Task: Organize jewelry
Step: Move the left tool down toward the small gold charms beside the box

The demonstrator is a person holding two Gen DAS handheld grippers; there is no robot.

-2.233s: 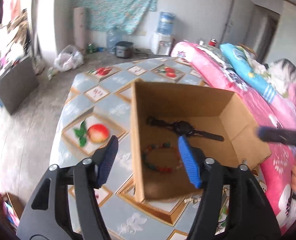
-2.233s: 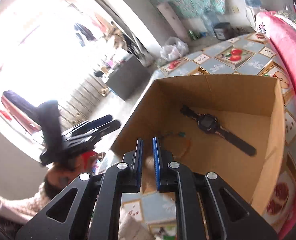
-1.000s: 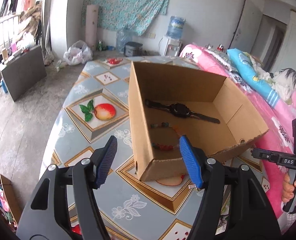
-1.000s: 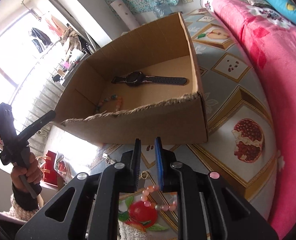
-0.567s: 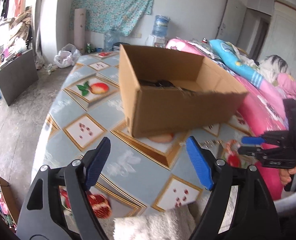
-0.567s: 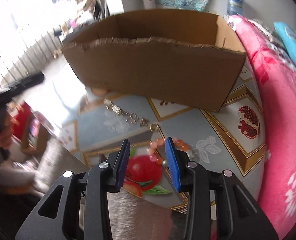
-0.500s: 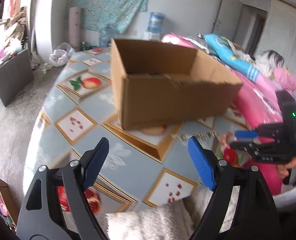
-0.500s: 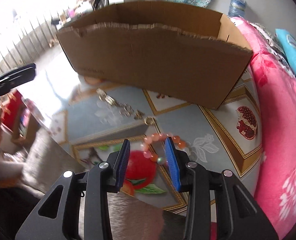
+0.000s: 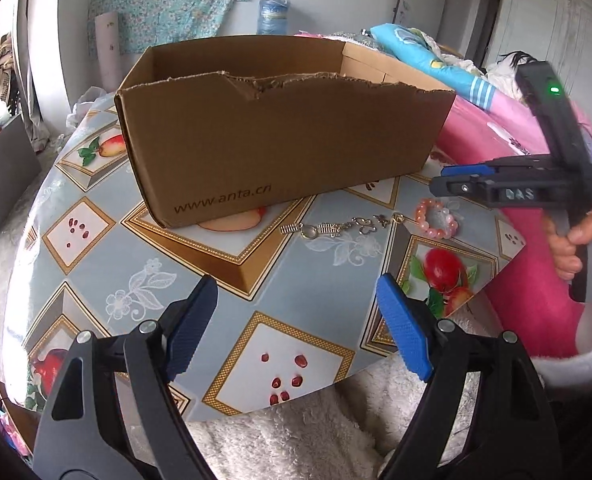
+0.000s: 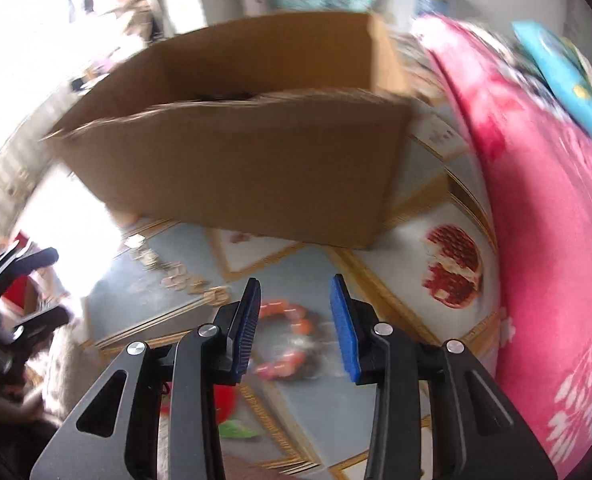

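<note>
An open cardboard box [image 9: 288, 128] stands on the fruit-patterned table [image 9: 144, 304]; its inside is hidden from here. In front of it lie a silver chain bracelet [image 9: 336, 229] and, to its right, a pink bead bracelet [image 9: 436, 219]. My left gripper [image 9: 296, 328] hangs open and empty over the near table edge. My right gripper [image 10: 296, 320] is open just above the pink bead bracelet [image 10: 288, 338], which lies on the cloth between and below its fingers, untouched. The left wrist view shows that right gripper [image 9: 442, 180] beside the box's right corner.
A pink blanket [image 10: 556, 220] on a bed runs along the table's right side. White fluffy fabric [image 9: 296, 432] lies at the near edge. The silver chain [image 10: 176, 274] sits left of the right gripper. My left gripper [image 10: 56, 286] shows at the far left.
Both grippers have drawn back from above the box and sunk toward the near table edge. The left jaws have spread wider. The right jaws, nearly shut before, have parted over the pink bracelet.
</note>
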